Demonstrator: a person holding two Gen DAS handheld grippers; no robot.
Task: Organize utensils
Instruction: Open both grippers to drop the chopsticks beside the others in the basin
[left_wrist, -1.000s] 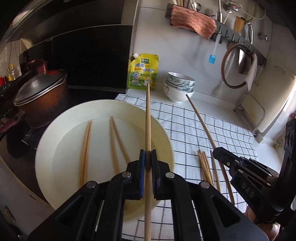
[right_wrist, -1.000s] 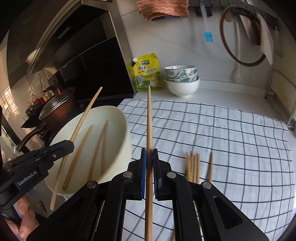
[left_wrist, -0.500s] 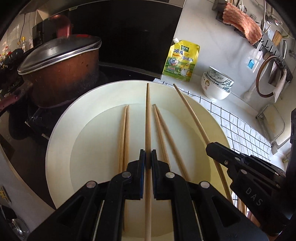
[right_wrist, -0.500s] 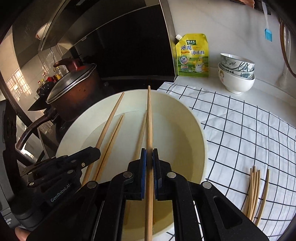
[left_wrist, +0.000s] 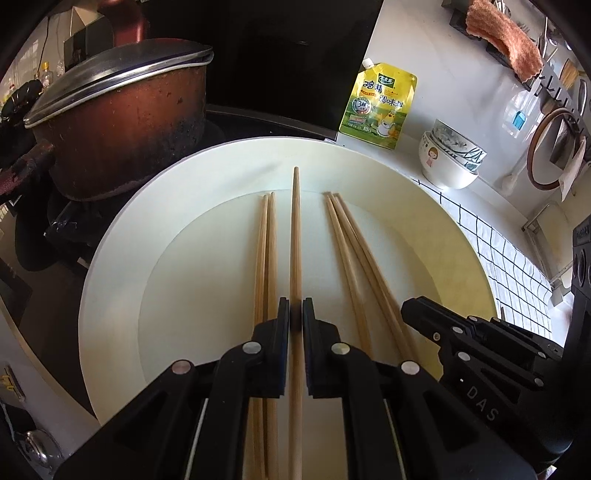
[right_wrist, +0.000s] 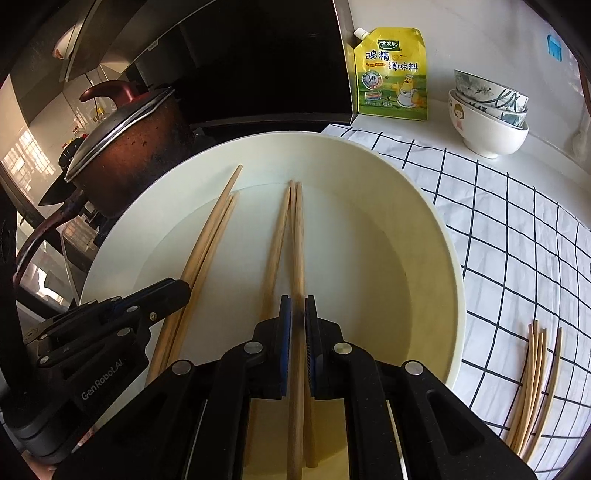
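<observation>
Left fingers (left_wrist: 295, 317): I've just eased them slightly apart around one chopstick (left_wrist: 295, 236).
Right fingers (right_wrist: 298, 314): I clamp another chopstick (right_wrist: 298, 236).
Chopsticks: pale, slender wood over cream plate (left_wrist: 207, 177).

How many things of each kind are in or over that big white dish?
Loose chopsticks in the dish: 4
Chopsticks between jaws: 2
Grippers: 2, left gripper jaws just opening, right gripper shut
Total: 8

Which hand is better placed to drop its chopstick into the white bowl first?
Probably left: on the left gripper the jaws have just been opening around its chopstick over the bowl; the right gripper is shut on the other chopstick.
</observation>
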